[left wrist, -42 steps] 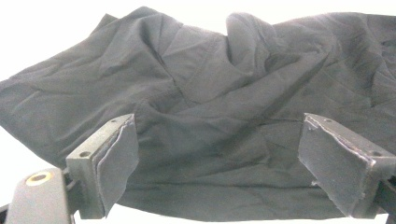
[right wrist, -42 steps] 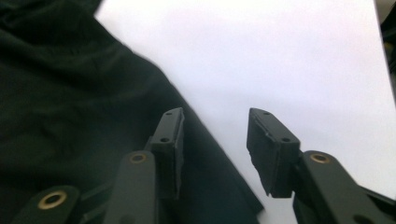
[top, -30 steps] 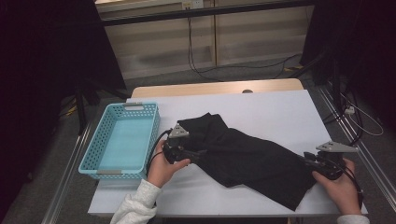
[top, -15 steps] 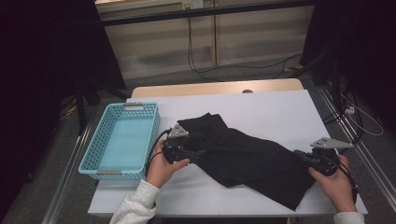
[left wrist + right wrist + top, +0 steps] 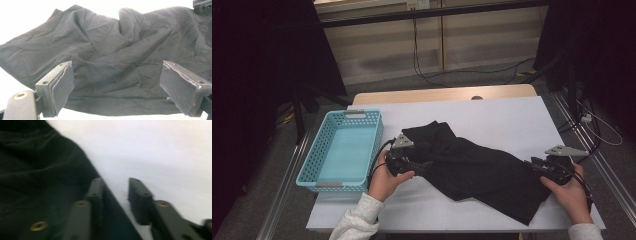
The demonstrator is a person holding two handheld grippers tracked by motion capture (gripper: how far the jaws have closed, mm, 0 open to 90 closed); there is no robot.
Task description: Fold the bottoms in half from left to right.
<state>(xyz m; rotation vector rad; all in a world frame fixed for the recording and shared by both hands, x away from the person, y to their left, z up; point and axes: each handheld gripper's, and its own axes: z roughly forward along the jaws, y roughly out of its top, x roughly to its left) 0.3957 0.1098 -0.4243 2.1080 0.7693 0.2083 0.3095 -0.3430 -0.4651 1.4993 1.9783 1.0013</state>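
— Table (image 5: 512, 115): white top, a wooden strip along its far edge. What lies on it, largest first?

— Item one, black cloth (image 5: 482, 172). It sprawls crumpled across the middle of the table, running from just beside my left gripper toward the near right corner. In the left gripper view the black cloth (image 5: 112, 57) lies in rumpled folds beyond my jaws, and its near hem crosses the gap between them.

— Item two?

— Blue basket (image 5: 317, 172), perforated walls, at the table's left edge, apart from the cloth and just beside my left hand (image 5: 384, 180).

— And the claws?

— Left gripper (image 5: 414, 165), at the cloth's left end, grey plate on top, cable looping toward the basket. In its own view the left gripper (image 5: 116, 85) stands released, jaws spread wide; I cannot tell whether the pads touch the fabric. Right gripper (image 5: 537, 167), at the cloth's right end, held in my right hand (image 5: 569, 192). In its own view the right gripper (image 5: 116, 197) shows a narrow gap between the jaws, with the black cloth (image 5: 42, 170) edge running under the left one and bare table in the gap. That picture is blurred, and whether any fabric is pinched I cannot tell.

— Smallest entry?

— Grey sleeve (image 5: 357, 220) on my left forearm, at the table's near edge.
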